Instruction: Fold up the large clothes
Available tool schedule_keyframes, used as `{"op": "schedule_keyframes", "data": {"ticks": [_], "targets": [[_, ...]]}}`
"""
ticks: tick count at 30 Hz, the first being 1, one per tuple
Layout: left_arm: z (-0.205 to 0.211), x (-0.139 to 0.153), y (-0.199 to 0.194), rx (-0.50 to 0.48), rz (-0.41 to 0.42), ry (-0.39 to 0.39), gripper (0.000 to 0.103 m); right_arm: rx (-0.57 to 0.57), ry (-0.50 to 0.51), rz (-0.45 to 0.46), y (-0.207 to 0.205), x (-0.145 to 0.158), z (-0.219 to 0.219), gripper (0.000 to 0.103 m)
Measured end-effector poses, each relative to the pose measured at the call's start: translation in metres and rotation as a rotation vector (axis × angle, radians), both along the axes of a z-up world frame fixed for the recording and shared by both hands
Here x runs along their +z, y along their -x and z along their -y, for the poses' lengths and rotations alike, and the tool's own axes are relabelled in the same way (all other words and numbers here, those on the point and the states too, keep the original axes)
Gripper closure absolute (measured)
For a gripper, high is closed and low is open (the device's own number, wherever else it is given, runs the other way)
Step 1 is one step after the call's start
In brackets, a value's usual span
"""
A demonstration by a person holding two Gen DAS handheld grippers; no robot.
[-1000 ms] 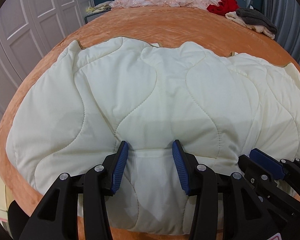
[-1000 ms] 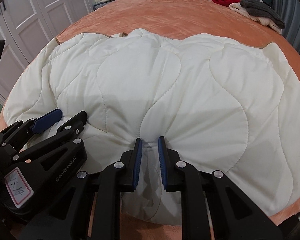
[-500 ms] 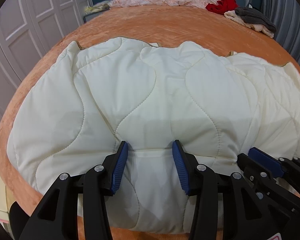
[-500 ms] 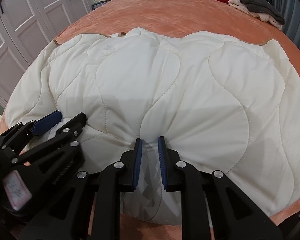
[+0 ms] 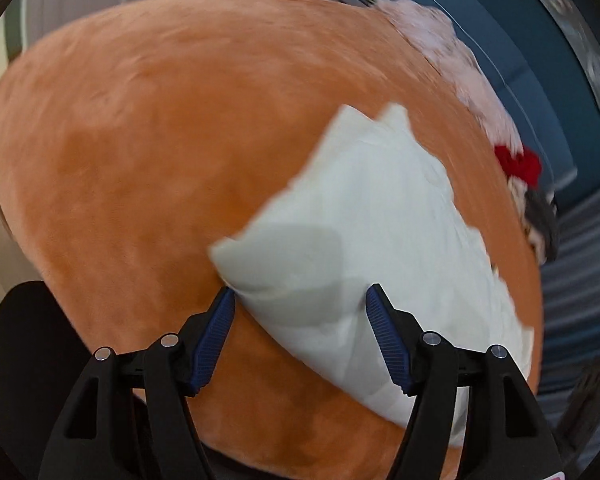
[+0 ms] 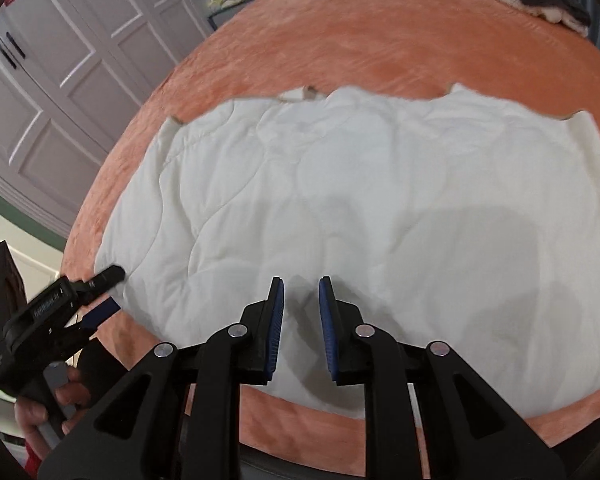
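cream quilted garment flat on the bed, both grippers off it

from the left wrist we see the left gripper [image 5: 300, 300] with its jaws wide, having just been opening. the near corner of the cream quilted garment [image 5: 380, 240] lies in the gap between them, beside the left blue pad, but we cannot tell whether it touches; the pads do not press on it. the picture is blurred and tilted. the garment lies on the orange bed cover [image 5: 160, 140]. along the far side of the bed sit a pink cloth [image 5: 460, 60], a red cloth [image 5: 518, 164] and a dark grey cloth [image 5: 542, 220].

from the right wrist we see the right gripper [image 6: 301, 284] with its jaws narrow and nothing between them, hovering over the near edge of the garment [image 6: 380, 200], which is spread flat across the bed cover [image 6: 380, 40]. at the lower left the left gripper [image 6: 108, 290] stands at the garment's left edge, held by a hand [image 6: 48, 404]. white panelled cupboard doors [image 6: 60, 60] stand beyond the bed on the left.
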State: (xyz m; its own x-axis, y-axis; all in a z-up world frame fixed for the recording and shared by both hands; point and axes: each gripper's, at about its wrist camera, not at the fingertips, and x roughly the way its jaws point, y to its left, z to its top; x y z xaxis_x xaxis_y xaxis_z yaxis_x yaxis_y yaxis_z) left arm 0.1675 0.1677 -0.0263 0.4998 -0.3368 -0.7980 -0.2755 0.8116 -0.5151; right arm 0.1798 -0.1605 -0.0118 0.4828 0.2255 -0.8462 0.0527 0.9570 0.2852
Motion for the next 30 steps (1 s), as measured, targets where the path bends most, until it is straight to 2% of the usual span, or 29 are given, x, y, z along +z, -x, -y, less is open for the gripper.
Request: {"op": "schedule_keyframes", "data": {"ticks": [5, 9, 10, 11, 13, 16, 20, 25, 30], "targets": [[-0.006, -0.018, -0.018, 0.017, -0.029, 0.139, 0.036, 0.004, 0.037, -0.056, -0.01, -0.02, -0.008, 0.085], [0.002, -0.017, -0.023, 0.01, -0.033, 0.153, 0.033, -0.015, 0.013, -0.075, -0.012, -0.028, -0.004, 0.086], [0.003, -0.013, -0.023, 0.003, -0.028, 0.162, 0.043, -0.015, 0.013, -0.076, -0.012, -0.028, -0.005, 0.086], [0.002, -0.01, -0.021, -0.007, -0.018, 0.17, 0.06, -0.015, 0.013, -0.078, -0.012, -0.027, -0.004, 0.086], [0.0, 0.004, -0.015, -0.045, 0.023, 0.177, 0.081, -0.015, 0.01, -0.084, -0.011, -0.023, -0.004, 0.086], [-0.007, 0.028, -0.001, -0.093, 0.076, 0.189, 0.088, -0.006, 0.017, -0.083, -0.001, -0.009, -0.004, 0.086], [-0.019, 0.069, 0.024, -0.153, 0.159, 0.13, 0.089, 0.057, 0.104, -0.077, 0.026, 0.006, -0.012, 0.086], [-0.028, 0.095, 0.045, -0.178, 0.201, 0.036, 0.089, 0.165, 0.082, -0.13, 0.047, -0.009, -0.042, 0.085], [0.009, 0.139, 0.062, -0.291, 0.307, -0.044, 0.089, 0.23, 0.058, -0.093, 0.032, -0.026, -0.077, 0.085]]}}
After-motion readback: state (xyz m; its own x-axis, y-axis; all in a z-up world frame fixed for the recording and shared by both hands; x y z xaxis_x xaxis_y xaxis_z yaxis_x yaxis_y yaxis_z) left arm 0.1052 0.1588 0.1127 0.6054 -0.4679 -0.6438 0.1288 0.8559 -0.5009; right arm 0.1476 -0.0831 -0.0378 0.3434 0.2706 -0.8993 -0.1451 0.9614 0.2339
